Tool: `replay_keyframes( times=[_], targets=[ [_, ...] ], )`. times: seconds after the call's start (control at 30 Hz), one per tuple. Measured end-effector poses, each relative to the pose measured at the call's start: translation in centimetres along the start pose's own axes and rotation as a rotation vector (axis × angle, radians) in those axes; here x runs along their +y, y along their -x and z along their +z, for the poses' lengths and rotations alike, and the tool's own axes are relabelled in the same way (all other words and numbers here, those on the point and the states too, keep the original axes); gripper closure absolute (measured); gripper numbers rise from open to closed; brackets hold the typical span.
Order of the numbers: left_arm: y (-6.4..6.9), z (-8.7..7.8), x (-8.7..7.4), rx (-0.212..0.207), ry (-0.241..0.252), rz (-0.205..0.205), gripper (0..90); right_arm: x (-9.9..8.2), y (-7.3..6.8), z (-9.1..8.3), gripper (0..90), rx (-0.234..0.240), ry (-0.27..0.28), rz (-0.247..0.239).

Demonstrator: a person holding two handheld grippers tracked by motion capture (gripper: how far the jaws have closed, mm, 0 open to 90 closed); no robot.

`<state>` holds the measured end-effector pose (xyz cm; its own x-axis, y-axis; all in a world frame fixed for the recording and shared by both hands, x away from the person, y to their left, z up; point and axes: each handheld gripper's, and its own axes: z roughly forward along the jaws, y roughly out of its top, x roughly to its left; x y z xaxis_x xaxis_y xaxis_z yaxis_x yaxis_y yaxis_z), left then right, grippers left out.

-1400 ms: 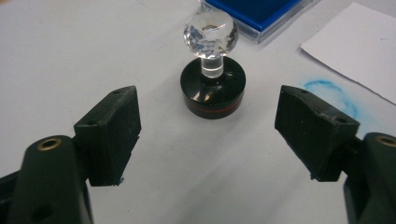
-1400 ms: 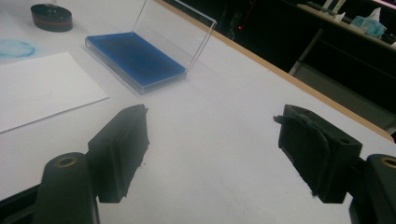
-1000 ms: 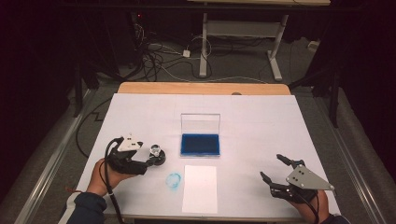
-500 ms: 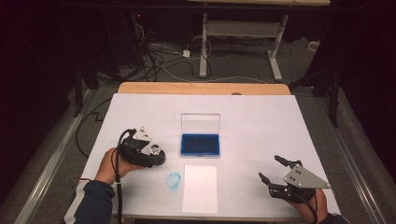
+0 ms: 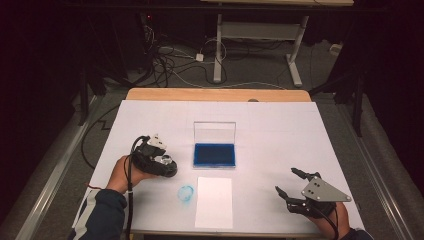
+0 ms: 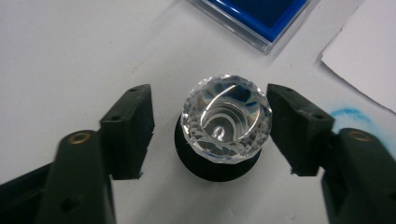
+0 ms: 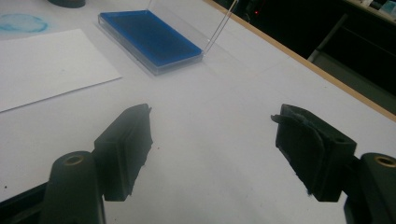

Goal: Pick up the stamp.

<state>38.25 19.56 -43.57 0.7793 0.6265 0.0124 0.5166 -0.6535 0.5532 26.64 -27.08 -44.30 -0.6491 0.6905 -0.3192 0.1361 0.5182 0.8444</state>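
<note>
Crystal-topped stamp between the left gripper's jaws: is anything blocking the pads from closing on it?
Nothing visible. The stamp stands upright on its black base between the left gripper pads, with bare table on each side; the jaws have just been closing and the right-hand pad looks about touching.

The stamp's (image 6: 219,156) black base sits mostly hidden.

The left tool has slid over to the stamp

The left tool (image 5: 159,161) moved across the table toward the blue ink pad, and its jaws have just been closing. Now the clear stamp (image 6: 226,117) stands between them, a gap still showing on one side. The right tool (image 5: 292,184) has been closing a bit too, around nothing.
</note>
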Motion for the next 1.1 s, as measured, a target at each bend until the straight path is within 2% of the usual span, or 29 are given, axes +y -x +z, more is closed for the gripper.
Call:
replay_keyframes(
  times=[0.23,0.37,0.43,0.53,0.7,0.83,0.93,1.1],
  targets=[
    [-0.13,-0.01,-0.03,0.001,0.002,0.008,42.2,-0.11,0.07,0.09,27.2,0.013,-0.008,-0.004],
    [-0.14,0.12,0.02,-0.02,-0.005,0.019,46.2,-0.08,0.03,0.23,27.5,0.016,-0.015,-0.002],
    [-0.12,0.12,0.06,-0.026,-0.004,0.028,53.0,-0.04,0.04,0.33,27.8,0.019,-0.013,-0.002],
    [-0.16,0.11,0.12,-0.03,-0.012,0.043,53.2,0.02,0.05,0.52,28.0,0.025,-0.014,-0.005],
    [0.04,-0.02,0.25,-0.001,-0.029,0.072,53.5,-0.16,0.14,0.55,28.2,0.031,-0.019,-0.009],
    [-0.05,-0.17,0.2,-0.002,-0.017,0.06,52.7,-0.1,0.11,0.54,27.8,0.029,-0.019,-0.013],
    [-0.08,-0.22,0.29,-0.01,-0.01,0.054,48.7,-0.19,-0.01,0.48,27.8,0.031,-0.027,-0.016],
    [0.32,-0.3,0.5,0.007,-0.033,0.075,50.2,-0.34,-0.06,0.07,28.1,0.029,-0.029,-0.018]
  ],
)
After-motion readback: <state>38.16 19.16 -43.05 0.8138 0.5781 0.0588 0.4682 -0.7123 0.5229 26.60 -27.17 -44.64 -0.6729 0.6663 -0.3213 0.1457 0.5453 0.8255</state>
